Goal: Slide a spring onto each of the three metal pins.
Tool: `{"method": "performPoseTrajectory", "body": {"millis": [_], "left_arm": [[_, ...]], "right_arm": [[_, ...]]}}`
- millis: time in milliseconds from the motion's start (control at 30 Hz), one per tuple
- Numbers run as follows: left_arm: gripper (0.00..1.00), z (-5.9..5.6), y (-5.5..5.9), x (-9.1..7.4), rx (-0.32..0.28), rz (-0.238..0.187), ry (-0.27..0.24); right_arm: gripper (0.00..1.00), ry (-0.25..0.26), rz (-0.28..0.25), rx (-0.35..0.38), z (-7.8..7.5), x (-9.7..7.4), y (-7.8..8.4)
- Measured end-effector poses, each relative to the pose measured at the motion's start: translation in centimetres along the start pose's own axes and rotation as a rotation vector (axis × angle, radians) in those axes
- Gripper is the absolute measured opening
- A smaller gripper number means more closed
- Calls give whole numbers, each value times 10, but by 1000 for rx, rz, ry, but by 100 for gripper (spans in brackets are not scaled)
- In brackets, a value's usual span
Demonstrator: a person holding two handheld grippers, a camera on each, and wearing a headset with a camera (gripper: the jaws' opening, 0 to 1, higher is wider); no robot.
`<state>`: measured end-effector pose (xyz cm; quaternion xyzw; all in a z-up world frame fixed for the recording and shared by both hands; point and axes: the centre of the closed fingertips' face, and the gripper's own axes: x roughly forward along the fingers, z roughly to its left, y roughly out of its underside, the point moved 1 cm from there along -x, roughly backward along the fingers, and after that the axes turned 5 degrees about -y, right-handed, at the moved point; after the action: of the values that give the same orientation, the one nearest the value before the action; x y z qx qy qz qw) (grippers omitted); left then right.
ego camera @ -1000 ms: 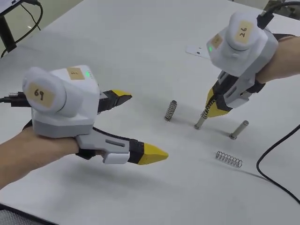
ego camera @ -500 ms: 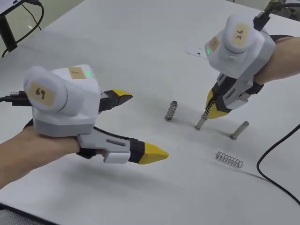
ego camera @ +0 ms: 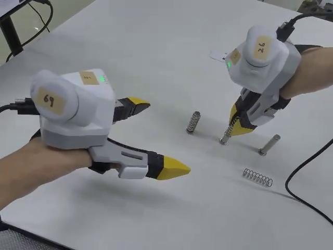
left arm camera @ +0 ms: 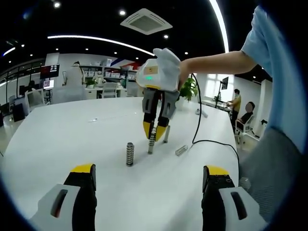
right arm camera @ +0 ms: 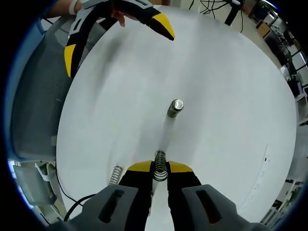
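Reference landmark: the middle pin.

1. Change. Over the last second the right gripper has rolled slightly more upright above the middle pin and appears to have eased down a little; less bare shaft shows under its tips. The overall shift of the head view is camera motion. The left gripper has kept its pose.
2. Finger state. The right gripper's jaws are pressed together on the held spring, which sits over the top of the middle pin. The left gripper's jaws stand wide apart, holding nothing, well to the left of the middle pin.
3. Other parts. The fitted pin, left of the middle pin, already carries a spring. The bare pin stands to the right. The loose spring lies flat on the table, in front of the bare pin.
4. Meaning. Judged status: the second of three springs is partly seated. It needs to travel down the shaft before release.
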<state>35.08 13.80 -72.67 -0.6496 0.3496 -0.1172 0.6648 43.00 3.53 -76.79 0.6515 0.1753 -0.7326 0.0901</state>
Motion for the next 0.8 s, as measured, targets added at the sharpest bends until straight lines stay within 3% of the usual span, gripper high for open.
{"method": "performPoseTrajectory", "body": {"millis": [433,800], "left_arm": [[89,1,0,0,-5,0,-1],[89,2,0,0,-2,0,-2]], "right_arm": [[8,-15,14,9,4,10,2],[8,-13,11,14,-2,16,1]]}}
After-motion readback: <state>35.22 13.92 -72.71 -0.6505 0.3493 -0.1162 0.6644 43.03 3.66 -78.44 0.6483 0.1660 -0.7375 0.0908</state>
